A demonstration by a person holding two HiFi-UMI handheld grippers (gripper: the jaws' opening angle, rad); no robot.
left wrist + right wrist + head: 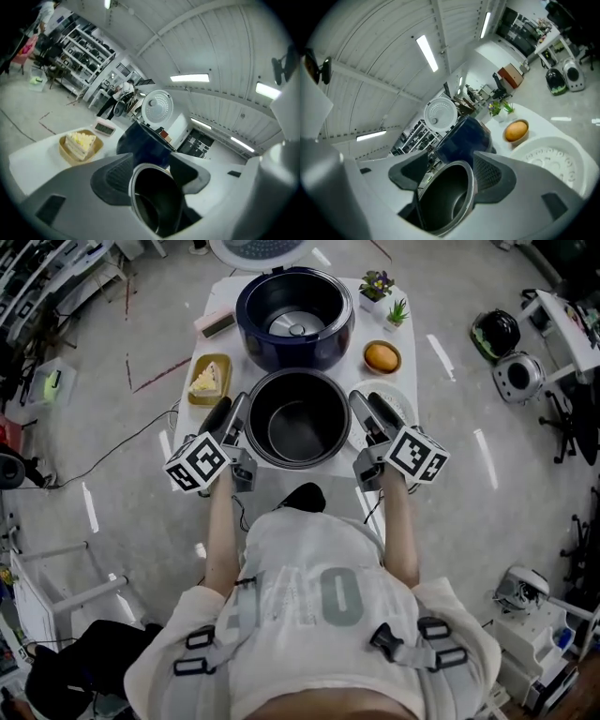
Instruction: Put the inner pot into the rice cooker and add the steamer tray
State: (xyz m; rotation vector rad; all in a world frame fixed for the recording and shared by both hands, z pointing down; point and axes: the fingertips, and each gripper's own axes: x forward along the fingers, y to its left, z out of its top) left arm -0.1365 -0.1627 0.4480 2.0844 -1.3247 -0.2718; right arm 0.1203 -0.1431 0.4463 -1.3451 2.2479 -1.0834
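head view: cake (206, 381) beside rice cooker (246, 334)

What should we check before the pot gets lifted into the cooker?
1. Rice cooker open, cavity empty: ok.
2. Inner pot upright in front of it: ok.
3. Left gripper jaws open, astride the pot's rim: ok.
4. Right gripper jaws open, astride the opposite rim: ok.
5. Jaws clamped on the rim: not ok.
6. Steamer tray lying beside the pot: ok.
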